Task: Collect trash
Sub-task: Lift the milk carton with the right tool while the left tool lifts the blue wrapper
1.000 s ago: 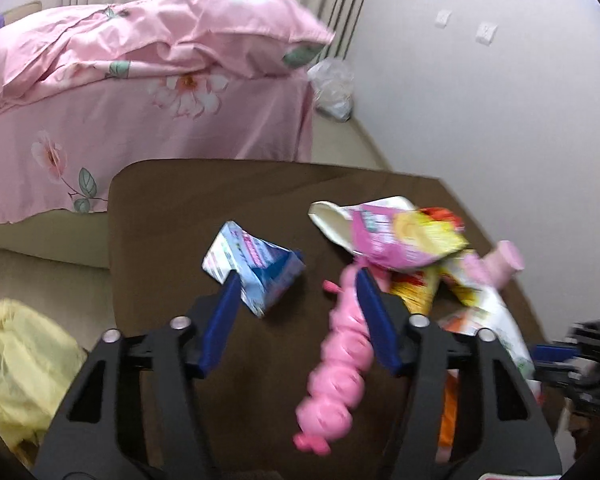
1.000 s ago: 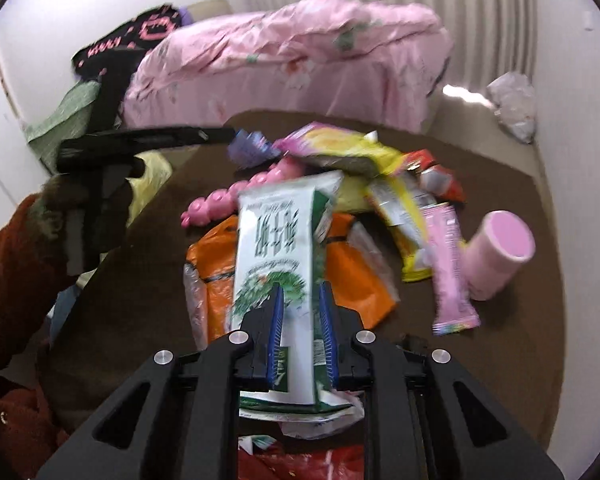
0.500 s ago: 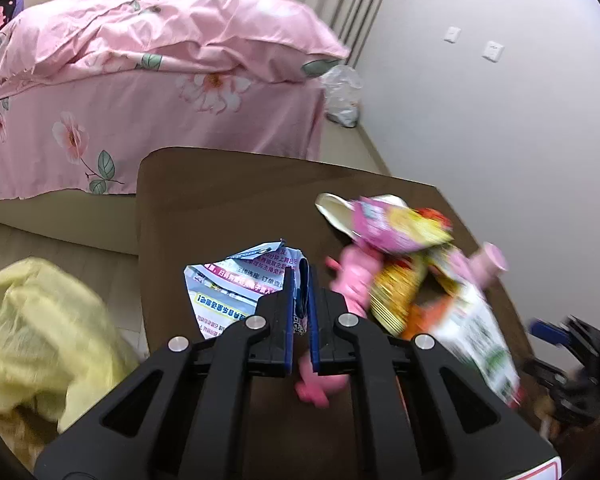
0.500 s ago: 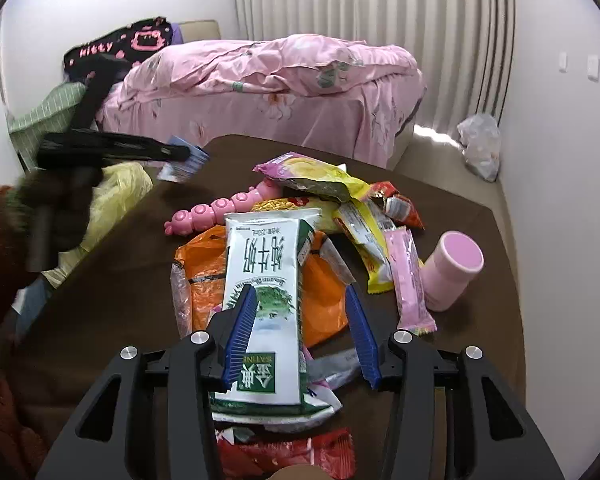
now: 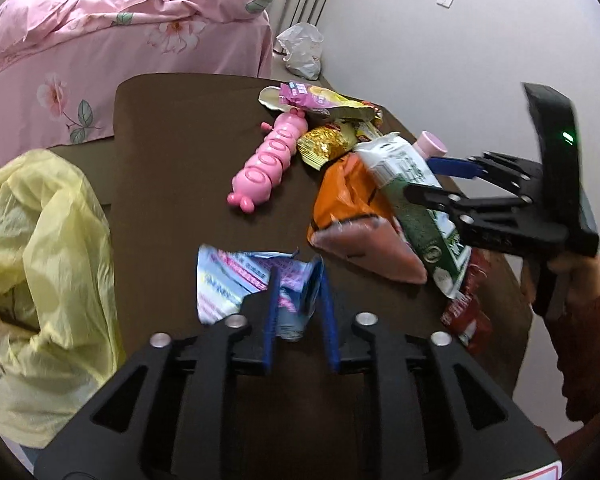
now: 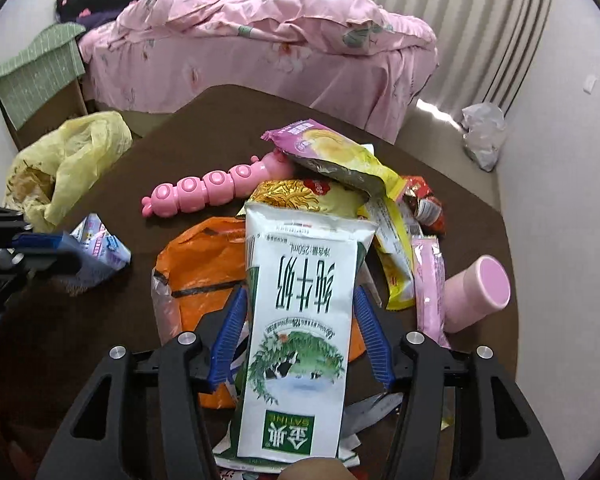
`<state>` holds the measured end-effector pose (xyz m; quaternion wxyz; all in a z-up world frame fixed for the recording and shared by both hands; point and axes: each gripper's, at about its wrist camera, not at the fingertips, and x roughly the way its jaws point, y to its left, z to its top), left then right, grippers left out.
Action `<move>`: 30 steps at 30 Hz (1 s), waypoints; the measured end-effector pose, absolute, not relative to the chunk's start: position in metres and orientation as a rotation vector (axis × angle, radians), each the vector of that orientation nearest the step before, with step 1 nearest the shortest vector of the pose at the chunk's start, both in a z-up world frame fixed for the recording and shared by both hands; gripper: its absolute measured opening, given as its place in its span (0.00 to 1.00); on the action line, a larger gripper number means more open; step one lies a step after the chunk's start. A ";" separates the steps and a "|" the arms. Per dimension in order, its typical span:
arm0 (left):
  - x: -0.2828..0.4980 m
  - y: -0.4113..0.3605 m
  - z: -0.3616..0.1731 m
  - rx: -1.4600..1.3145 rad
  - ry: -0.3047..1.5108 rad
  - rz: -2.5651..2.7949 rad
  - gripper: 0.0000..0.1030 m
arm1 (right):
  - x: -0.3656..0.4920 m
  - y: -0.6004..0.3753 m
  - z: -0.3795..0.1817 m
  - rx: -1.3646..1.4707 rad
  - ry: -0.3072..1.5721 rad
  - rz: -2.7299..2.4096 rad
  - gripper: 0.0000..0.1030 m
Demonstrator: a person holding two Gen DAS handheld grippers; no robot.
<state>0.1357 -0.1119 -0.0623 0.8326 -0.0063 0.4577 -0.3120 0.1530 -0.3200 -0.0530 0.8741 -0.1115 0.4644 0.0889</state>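
Observation:
My left gripper [image 5: 298, 276] is shut on a crumpled blue-and-white wrapper [image 5: 236, 280], held low near the table's left edge beside a yellow trash bag [image 5: 40, 272]. The wrapper also shows in the right wrist view [image 6: 100, 248]. My right gripper [image 6: 300, 304] is open, its blue pads either side of a white-and-green milk pouch [image 6: 300, 312] that lies on an orange wrapper [image 6: 200, 260]. The pouch also shows in the left wrist view [image 5: 412, 188], with the right gripper [image 5: 432, 178] around it. Several snack wrappers [image 6: 340, 164] are piled behind.
A pink caterpillar toy [image 6: 208, 188] and a pink cup [image 6: 476, 292] lie on the brown table [image 6: 220, 120]. A red wrapper [image 5: 466, 316] lies near the right edge. A pink bed [image 6: 260, 48] stands behind; a white bag [image 6: 482, 132] sits on the floor by the wall.
My left gripper closed on the blue-and-white wrapper and carried it back and left towards the yellow bag. My right gripper opened, leaving the milk pouch lying between its pads.

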 end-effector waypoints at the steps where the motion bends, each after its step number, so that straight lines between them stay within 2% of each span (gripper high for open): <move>1: 0.132 -0.110 -0.061 -0.020 0.965 -0.667 0.28 | 0.156 -0.321 -0.054 -0.219 0.983 0.191 0.51; 5: 0.125 -0.098 -0.056 -0.052 0.935 -0.660 0.36 | 0.166 -0.329 -0.062 -0.162 1.007 0.171 0.51; 8: 0.122 -0.092 -0.053 -0.072 0.925 -0.646 0.38 | 0.172 -0.337 -0.069 -0.080 1.046 0.188 0.51; 10: 0.121 -0.086 -0.052 -0.084 0.920 -0.637 0.42 | 0.168 -0.341 -0.063 -0.046 1.009 0.192 0.51; 13: 0.121 -0.076 -0.053 -0.115 0.918 -0.619 0.52 | 0.151 -0.348 -0.041 0.008 0.909 0.222 0.50; 15: 0.126 -0.073 -0.058 -0.135 0.935 -0.608 0.64 | 0.134 -0.352 -0.021 0.007 0.817 0.217 0.50; 18: 0.129 -0.080 -0.065 -0.101 0.950 -0.602 0.71 | 0.113 -0.354 -0.003 -0.011 0.722 0.191 0.50; 27: 0.139 -0.098 -0.078 -0.046 0.966 -0.543 0.71 | 0.087 -0.364 -0.010 0.039 0.677 0.189 0.50; 30: 0.151 -0.093 -0.082 -0.085 0.988 -0.524 0.66 | 0.081 -0.363 -0.015 0.044 0.669 0.196 0.50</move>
